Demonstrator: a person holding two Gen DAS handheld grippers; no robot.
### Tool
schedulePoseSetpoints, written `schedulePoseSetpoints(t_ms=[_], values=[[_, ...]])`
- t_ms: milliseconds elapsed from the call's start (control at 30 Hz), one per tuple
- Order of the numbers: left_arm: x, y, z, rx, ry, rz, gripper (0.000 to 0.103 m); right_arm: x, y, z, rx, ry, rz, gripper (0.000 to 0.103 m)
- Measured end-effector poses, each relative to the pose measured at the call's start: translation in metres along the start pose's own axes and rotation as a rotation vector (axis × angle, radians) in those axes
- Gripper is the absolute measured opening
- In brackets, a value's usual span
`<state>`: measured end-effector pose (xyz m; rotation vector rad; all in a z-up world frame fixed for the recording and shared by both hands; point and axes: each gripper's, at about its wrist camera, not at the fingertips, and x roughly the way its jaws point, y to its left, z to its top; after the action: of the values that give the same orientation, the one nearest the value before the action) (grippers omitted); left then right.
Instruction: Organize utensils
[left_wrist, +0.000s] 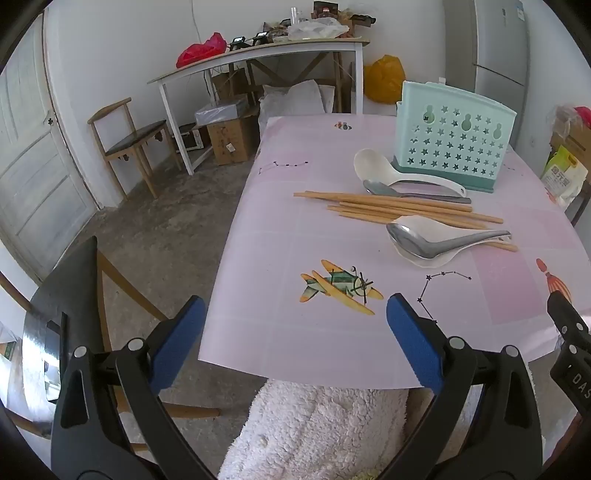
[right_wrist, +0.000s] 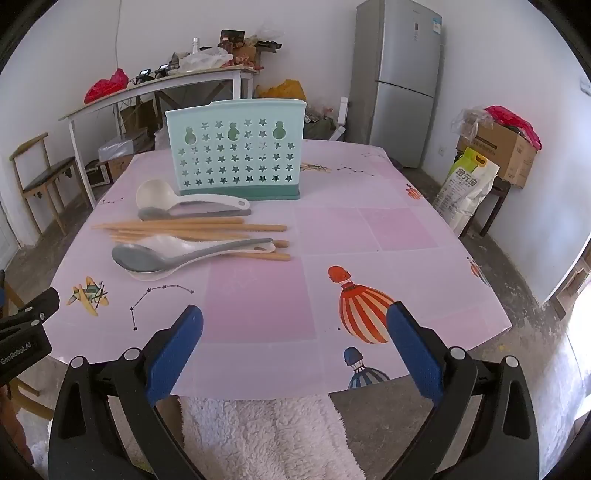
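- The left hand-held gripper (left_wrist: 293, 341) hangs over the near edge of the surface (left_wrist: 258, 236), blue pads spread wide with nothing between them.
- The right hand-held gripper (right_wrist: 294, 347) hangs over the same edge beside it, jaws likewise wide and empty.
- The utensils lie well ahead of both: wooden chopsticks (right_wrist: 192, 227) in a loose heap, a metal spoon (right_wrist: 147, 258) resting in a white spoon (right_wrist: 162, 242) nearest, and a white ladle (right_wrist: 155, 195) over another metal spoon (right_wrist: 155, 213) farther back.
- The mint utensil holder (right_wrist: 236, 151) stands upright just behind them.
- The chopsticks' ends are partly hidden beneath the spoons.
- The left tool's body reads "GenRobot.AI"; writing on the bag (right_wrist: 465, 184) is too small to read.
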<state>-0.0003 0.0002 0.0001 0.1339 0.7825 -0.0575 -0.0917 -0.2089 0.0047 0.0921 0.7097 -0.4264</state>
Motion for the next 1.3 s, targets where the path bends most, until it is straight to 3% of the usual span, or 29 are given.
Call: schedulePoseSetpoints(t_ms=[1300], values=[[-0.0018,0.0020,0.0015,-0.004,0.001,-0.004,0.095,-0.0031,0.0004,0.0024,0.000,-0.005,0.000,0.097]])
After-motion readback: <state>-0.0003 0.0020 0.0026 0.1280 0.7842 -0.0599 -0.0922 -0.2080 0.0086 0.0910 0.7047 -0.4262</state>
